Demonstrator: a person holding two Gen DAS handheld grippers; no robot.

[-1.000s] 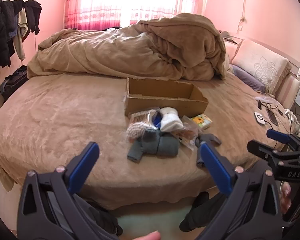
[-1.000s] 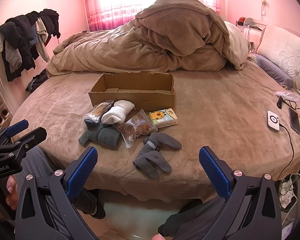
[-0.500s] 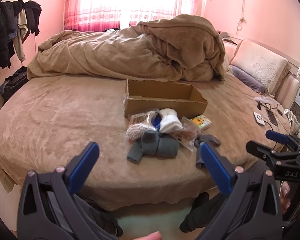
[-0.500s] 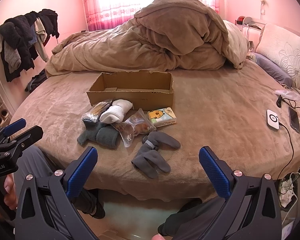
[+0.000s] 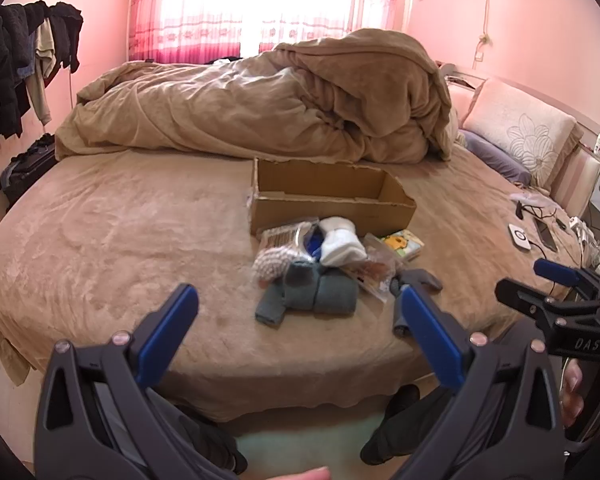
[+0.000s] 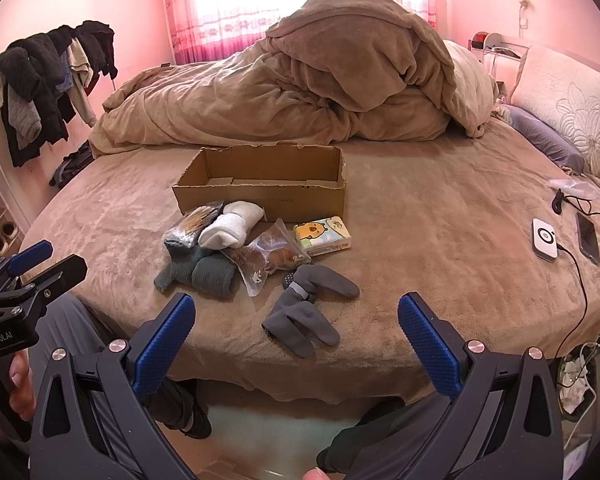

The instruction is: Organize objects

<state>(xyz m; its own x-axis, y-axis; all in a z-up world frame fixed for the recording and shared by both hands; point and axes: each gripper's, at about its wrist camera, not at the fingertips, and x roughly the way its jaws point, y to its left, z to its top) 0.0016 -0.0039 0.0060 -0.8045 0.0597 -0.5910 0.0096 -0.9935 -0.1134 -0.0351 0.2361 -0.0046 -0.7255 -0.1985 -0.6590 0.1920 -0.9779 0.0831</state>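
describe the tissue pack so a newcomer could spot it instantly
On the brown bed, find the open cardboard box near the middle. The tissue pack lies just in front of its right corner, beside a clear bag. It is the only flat printed packet, showing a yellow cartoon animal.

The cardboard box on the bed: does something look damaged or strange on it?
Yes. The cardboard box has a torn, ragged top edge, no lid flaps, and nothing visible inside, while the white socks and other items lie outside it.

Open empty cardboard box (image 6: 260, 190), socks (image 6: 232, 226), dark gloves (image 6: 308, 308), snack bags (image 6: 266, 258), tissue pack (image 6: 322, 232) clustered before it
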